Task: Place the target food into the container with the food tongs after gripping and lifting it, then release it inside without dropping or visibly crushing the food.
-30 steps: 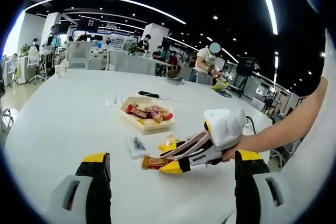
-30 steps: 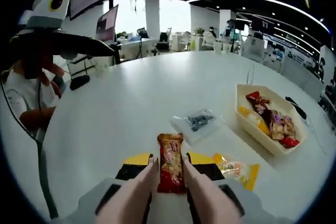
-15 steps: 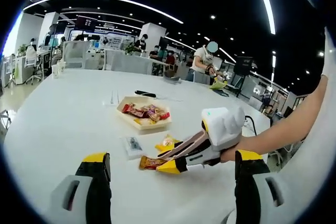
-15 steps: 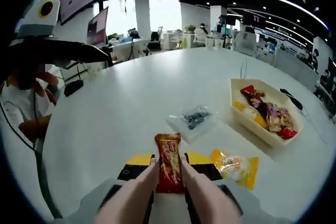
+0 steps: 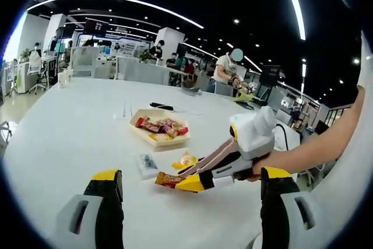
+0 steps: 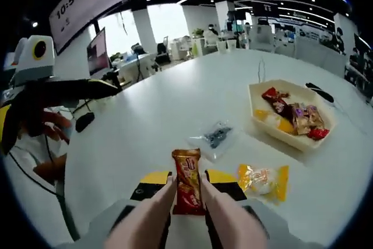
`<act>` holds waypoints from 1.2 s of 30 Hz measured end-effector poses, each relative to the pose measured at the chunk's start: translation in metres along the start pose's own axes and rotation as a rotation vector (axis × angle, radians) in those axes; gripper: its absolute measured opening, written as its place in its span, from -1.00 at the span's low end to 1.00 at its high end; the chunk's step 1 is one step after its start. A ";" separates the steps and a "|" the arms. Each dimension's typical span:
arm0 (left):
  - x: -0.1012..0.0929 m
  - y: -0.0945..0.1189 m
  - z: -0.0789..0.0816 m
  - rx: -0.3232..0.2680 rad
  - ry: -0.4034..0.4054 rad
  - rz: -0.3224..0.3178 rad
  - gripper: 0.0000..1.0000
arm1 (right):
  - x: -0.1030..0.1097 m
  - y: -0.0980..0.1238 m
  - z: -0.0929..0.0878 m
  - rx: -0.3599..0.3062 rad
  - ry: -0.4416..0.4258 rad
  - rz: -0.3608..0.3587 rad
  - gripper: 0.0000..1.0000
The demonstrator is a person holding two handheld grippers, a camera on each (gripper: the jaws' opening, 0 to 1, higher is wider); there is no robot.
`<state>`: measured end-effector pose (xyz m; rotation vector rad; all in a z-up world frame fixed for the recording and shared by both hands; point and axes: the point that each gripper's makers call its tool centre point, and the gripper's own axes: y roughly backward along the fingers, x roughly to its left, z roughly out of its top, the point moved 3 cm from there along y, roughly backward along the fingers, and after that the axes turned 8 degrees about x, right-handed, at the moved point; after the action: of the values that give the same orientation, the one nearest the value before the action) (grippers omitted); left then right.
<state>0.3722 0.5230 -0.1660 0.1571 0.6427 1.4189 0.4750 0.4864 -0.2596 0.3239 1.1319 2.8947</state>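
Note:
A red-orange snack packet (image 6: 186,167) is pinched between the pink tongs of my right gripper (image 6: 187,188), which is shut on it a little above the white table. In the left gripper view the same packet (image 5: 165,179) hangs at the tip of the right gripper (image 5: 198,182), which a person's hand holds in from the right. The cream container (image 6: 274,137) with several wrapped snacks sits beyond to the right; its rim (image 5: 152,140) lies past the packet. My left gripper (image 5: 191,173) stands wide open over the near table, holding nothing, and its jaw (image 6: 76,88) enters at far left.
A yellow snack packet (image 6: 262,180) (image 5: 185,160) and a clear bag with a dark item (image 6: 214,138) (image 5: 148,163) lie between the tongs and the container. A black pen-like object (image 5: 160,107) lies behind the container. People stand at desks beyond the round table (image 5: 64,126).
My right gripper has risen a little with the red-orange packet still pinched in the tongs. The left gripper has stayed open and nearly still.

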 end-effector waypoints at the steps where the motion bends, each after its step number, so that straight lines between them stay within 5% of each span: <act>1: 0.000 0.000 0.000 -0.001 0.002 -0.001 0.98 | -0.001 0.001 0.000 -0.001 -0.004 -0.002 -0.59; 36: -0.011 0.005 0.018 -0.055 0.026 -0.038 0.98 | -0.023 0.058 0.033 -0.118 0.007 -0.072 -0.58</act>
<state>0.3766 0.5180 -0.1450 0.0829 0.6240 1.4020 0.5069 0.4637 -0.2017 0.2646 0.9476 2.8861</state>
